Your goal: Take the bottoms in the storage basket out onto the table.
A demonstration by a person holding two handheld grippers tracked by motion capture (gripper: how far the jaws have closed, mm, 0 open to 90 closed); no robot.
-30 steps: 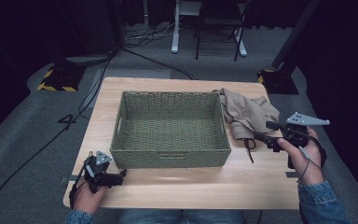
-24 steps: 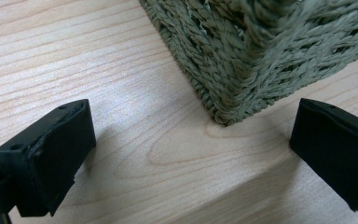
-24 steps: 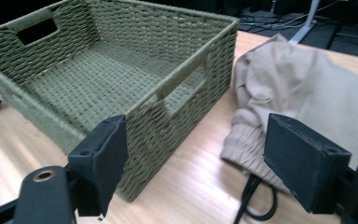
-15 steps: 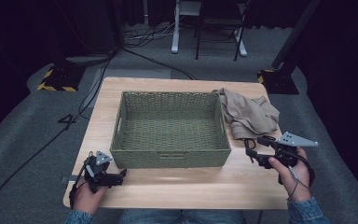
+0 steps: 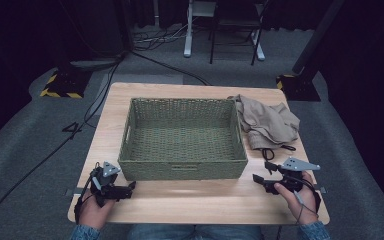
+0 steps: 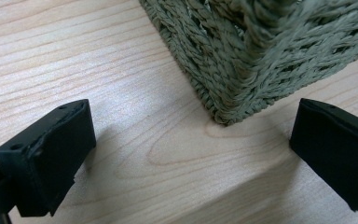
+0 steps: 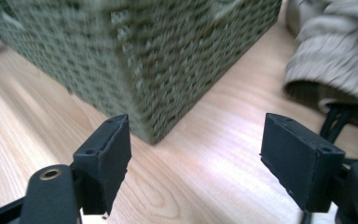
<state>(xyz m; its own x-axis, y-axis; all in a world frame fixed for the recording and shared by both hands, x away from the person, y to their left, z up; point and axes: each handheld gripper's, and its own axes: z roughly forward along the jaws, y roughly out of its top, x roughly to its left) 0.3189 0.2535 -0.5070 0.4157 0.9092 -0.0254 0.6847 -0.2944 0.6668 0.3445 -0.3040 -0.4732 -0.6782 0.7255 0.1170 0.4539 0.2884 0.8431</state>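
High view with both tongs' views. The woven basket stood empty at the centre of the tabletop, and the beige garment lay crumpled against the basket's right wall, at about 3 o'clock from it, with a black cord looping out from its near edge. The right tongs rested low at about 5 o'clock from the basket, just off its near right corner, jaws wide apart and holding nothing; in the right gripper view that corner stood between the two jaws and the garment sat at 1 o'clock. The left tongs lay at about 7 o'clock from the basket, likewise gaping and empty, with the basket's near left corner framed between the jaws. Judged from this arrangement, the step in hand was the approach: neither tool had yet touched the garment, and placing it in the basket had not begun. The next move would call for the right tongs to travel toward 12 o'clock, reach a raised fold of the cloth rather than the cord, and close firmly enough to lift the loose fabric clear of the basket rim.
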